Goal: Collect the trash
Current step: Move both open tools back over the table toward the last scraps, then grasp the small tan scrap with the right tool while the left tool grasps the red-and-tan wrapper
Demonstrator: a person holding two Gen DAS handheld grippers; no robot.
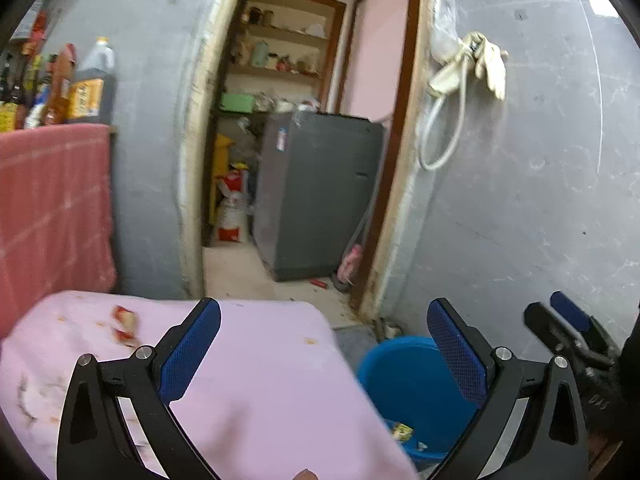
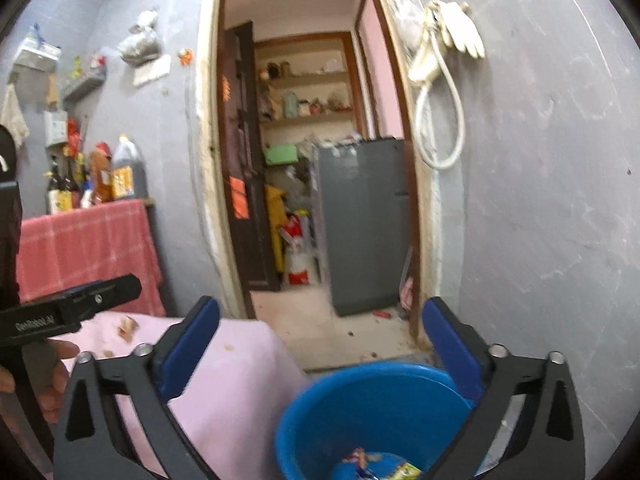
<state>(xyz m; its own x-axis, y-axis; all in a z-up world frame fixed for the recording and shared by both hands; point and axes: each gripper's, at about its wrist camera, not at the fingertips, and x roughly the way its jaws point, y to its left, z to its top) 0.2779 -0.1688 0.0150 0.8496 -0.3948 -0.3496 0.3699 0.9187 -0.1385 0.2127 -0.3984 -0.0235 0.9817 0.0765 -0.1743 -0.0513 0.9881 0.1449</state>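
Here the left gripper and right gripper both had their jaws spread wide apart, nothing between them. Motion blur smeared the wrappers lying far left on the pink cloth, so their print was unreadable. Only the right view looked well down into the blue bucket, where trash lay at the bottom, cut off by the frame edge, just below that gripper.
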